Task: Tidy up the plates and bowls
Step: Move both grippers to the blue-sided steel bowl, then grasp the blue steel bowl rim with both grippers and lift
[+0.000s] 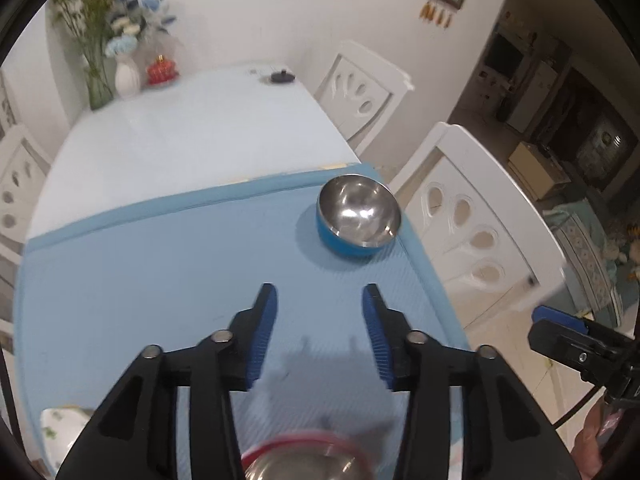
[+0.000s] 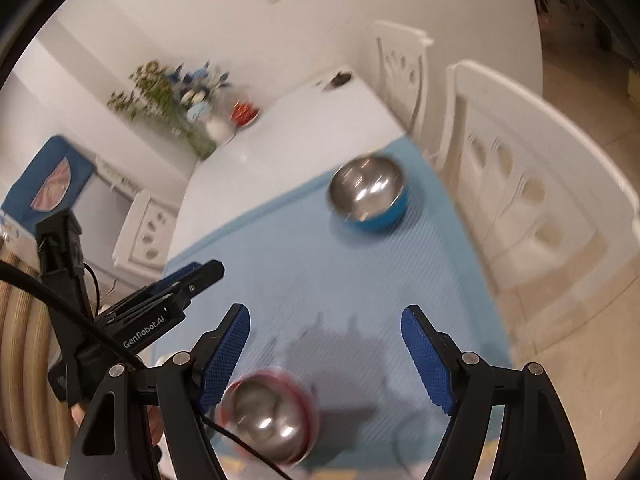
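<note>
Blue bowl (image 1: 359,216) well ahead of open, empty left gripper (image 1: 319,334), seemingly rightward.

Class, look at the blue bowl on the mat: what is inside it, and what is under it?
The blue bowl is empty: only its shiny steel lining shows. It stands on the blue mat. The mat under its base is covered, so anything there cannot be seen.

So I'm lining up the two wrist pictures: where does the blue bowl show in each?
Left wrist: the blue bowl sits right of centre, near the blue mat's far right corner.
Right wrist: the blue bowl is above centre, blurred, on the same mat.
Shared landmark: the white chair just right of the bowl.
</note>
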Motion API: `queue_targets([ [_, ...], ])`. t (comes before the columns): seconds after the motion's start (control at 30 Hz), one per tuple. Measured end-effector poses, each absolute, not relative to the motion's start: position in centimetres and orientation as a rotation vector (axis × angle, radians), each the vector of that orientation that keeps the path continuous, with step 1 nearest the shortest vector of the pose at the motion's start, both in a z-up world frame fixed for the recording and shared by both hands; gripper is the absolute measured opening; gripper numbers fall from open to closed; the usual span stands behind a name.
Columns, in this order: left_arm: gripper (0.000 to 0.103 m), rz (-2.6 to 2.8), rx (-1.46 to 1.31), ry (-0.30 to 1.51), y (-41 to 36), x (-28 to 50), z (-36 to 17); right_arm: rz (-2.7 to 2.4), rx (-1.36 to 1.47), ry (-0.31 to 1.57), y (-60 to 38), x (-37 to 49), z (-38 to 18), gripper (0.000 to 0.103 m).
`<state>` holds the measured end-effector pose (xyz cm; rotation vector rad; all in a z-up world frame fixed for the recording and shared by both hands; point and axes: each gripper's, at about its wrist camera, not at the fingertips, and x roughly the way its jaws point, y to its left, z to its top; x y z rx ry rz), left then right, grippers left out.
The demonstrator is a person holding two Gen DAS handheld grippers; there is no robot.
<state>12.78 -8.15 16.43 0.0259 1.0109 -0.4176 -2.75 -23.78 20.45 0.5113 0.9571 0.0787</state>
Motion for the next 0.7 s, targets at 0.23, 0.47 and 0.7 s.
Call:
queue_targets([
  [0.23,0.045,-0.35,0.141,1.08,-14.2,18.3,12.1,0.084,0.655,1.123,-30.5,5.4,14.8,0.076],
  [0.47,0.045,-0.372,0.026,1.208,-15.9,24.1,6.8,0.066,0.616,1.202,-31.7,12.4,8.4,0.076],
  [0.7,0.043,-0.372,-0.033,1.261,-16.2,27.3,3.2,0.093,0.551,1.224,-31.3,17.1,4.2,0.065],
])
